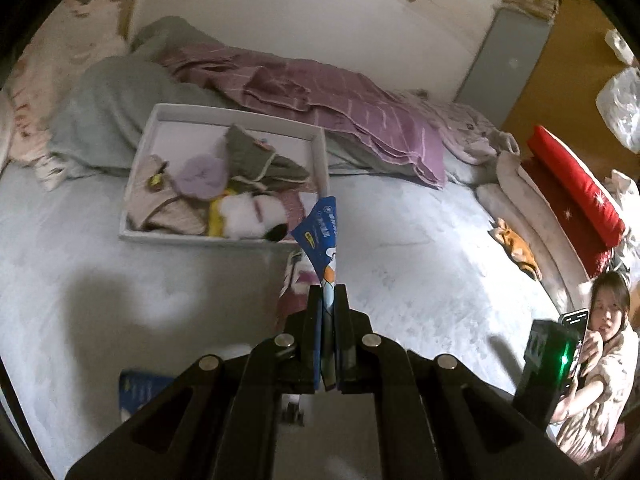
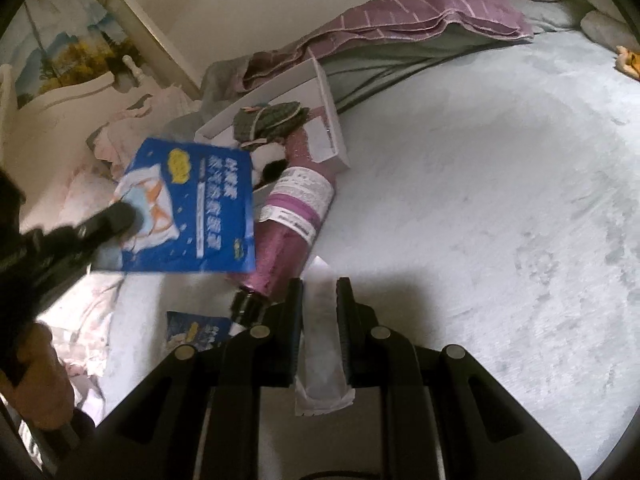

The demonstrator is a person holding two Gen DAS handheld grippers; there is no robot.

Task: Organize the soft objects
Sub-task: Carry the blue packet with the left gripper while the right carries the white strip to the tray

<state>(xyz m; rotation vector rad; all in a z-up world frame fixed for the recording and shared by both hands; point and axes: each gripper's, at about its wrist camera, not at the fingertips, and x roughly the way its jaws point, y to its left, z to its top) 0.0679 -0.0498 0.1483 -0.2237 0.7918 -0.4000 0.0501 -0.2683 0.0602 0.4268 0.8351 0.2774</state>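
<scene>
A: We start at our left gripper [image 1: 329, 292]. Its jaws are clenched tight on the edge of a blue printed packet [image 1: 320, 240], which stands up edge-on between the pads in the left wrist view. From the right wrist view we see the same packet face-on, held up off the bed at the left, with the left gripper's black fingers [image 2: 116, 216] pressed on its lower left corner.

B: And our right gripper [image 2: 319, 284]? We see its jaws closed on a slim white translucent sachet [image 2: 322, 340] that runs lengthwise between the pads and sticks out toward the camera.

A: Going outward, just beyond the right gripper a glittery pink bottle with a white label [image 2: 288, 216] lies on the pale grey bedsheet [image 2: 480, 220], its dark cap nearest us. A second blue packet [image 2: 200, 332] lies flat on the sheet at the near left.

B: Farther off we have the white shallow box [image 1: 136, 184], resting on the bed. Inside it sit a green checked cloth [image 1: 260, 156], a lilac fluffy piece [image 1: 200, 172], a beige cloth [image 1: 160, 208] and a white plush toy [image 1: 252, 216] with yellow beside it.

A: Behind the box, a purple striped blanket [image 1: 340, 96] lies bunched over grey bedding. At the far right, a person in a fleece robe [image 1: 596, 360] sits beside the bed.
</scene>
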